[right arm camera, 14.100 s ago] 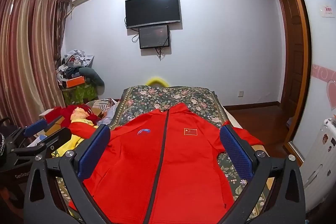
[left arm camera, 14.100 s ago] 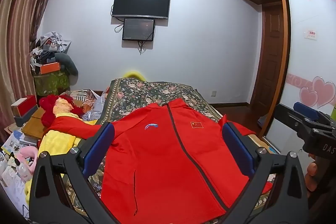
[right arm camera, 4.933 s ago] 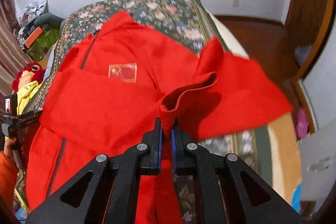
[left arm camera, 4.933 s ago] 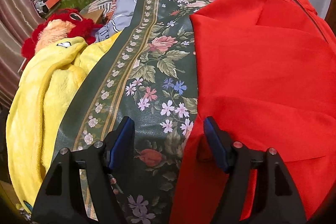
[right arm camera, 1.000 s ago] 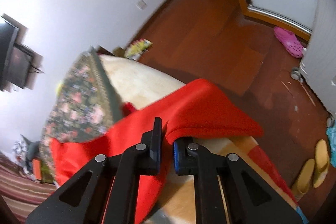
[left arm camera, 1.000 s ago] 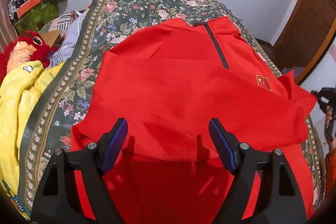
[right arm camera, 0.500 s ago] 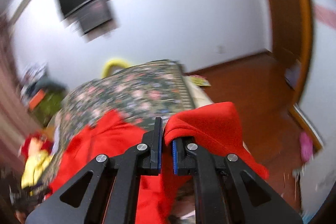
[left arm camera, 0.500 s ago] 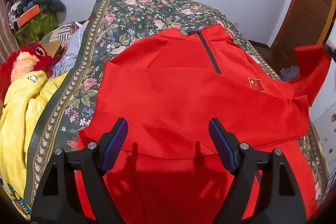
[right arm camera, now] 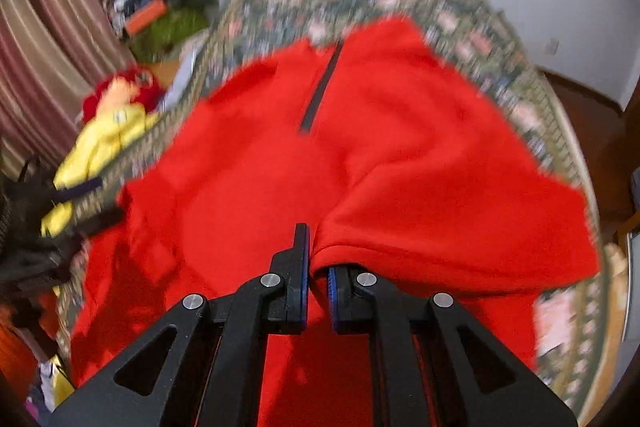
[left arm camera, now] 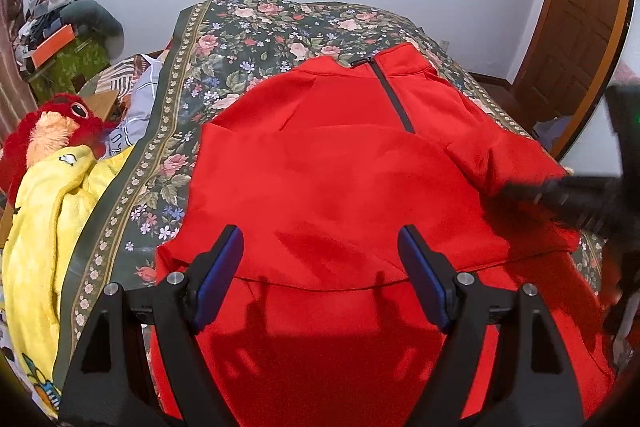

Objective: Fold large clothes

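A bright red zip-front fleece jacket (left arm camera: 340,187) lies front-up across the bed's dark green floral bedspread (left arm camera: 256,39), collar toward the far wall. One sleeve is already laid across the chest. The right gripper (right arm camera: 317,267) is clenched on the end of the other red sleeve (right arm camera: 440,219), which hangs in a lifted fold over the jacket's right half. The left gripper (left arm camera: 320,271) hovers released, jaws wide and empty, above the crossed sleeve near the jacket's lower middle.

The step in hand looks like carrying this second sleeve over the body so that it lies on the first. To do it well, the right gripper should probably keep its hold until the cuff is over the far side of the zip (left arm camera: 394,99), then lower it so the sleeve lands flat and straight rather than bunched. The fold line at the shoulder should run parallel to the jacket's side edge. The left gripper could press the cloth beneath to stop the fleece sliding on the bedspread. A yellow plush blanket (left arm camera: 44,211) lies beside the bed, clear of the work.
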Demonstrator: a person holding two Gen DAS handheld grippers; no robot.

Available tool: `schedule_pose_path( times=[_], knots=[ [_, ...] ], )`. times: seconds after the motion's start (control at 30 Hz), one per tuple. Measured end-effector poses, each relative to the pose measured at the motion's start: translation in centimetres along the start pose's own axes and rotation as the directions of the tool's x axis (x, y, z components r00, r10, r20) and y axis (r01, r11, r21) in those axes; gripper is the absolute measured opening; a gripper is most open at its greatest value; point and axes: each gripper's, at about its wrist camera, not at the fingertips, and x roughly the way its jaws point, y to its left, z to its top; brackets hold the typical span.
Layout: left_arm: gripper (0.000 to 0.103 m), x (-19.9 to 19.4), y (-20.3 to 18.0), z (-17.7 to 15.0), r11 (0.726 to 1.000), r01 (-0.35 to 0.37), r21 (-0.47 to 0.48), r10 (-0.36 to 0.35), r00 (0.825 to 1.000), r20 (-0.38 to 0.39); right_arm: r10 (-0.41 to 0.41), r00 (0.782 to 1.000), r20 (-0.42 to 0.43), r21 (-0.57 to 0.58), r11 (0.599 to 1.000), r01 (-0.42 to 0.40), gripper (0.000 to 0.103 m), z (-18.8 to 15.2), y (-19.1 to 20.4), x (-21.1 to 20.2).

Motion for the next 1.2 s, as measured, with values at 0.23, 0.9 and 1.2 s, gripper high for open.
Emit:
schedule_pose_path(
  times=[0.23, 0.9, 1.2],
  knots=[
    [0.079, 0.1, 0.0, -0.3, 1.000, 0.005, -0.005, -0.005, 1.000, -0.018, -0.039, 0.996, -0.080, -0.045, 0.998, 0.035, 0.011, -1.1, 0.4, 0.3],
    [0.079, -0.4, -18.1, 5.2, 0.924, 0.172, 0.342, -0.179, 0.984, -0.011, -0.146, 0.975, 0.168, 0.297, 0.950, 0.091, 0.056, -6.9, -11.9, -14.5],
    [0.079, 7.0, -29.0, 4.7, 0.822, 0.265, 0.505, -0.195, 0.963, -0.188, -0.193, 0.974, 0.123, 0.465, 0.878, 0.115, 0.056, -10.5, -18.4, -14.3]
  ],
)
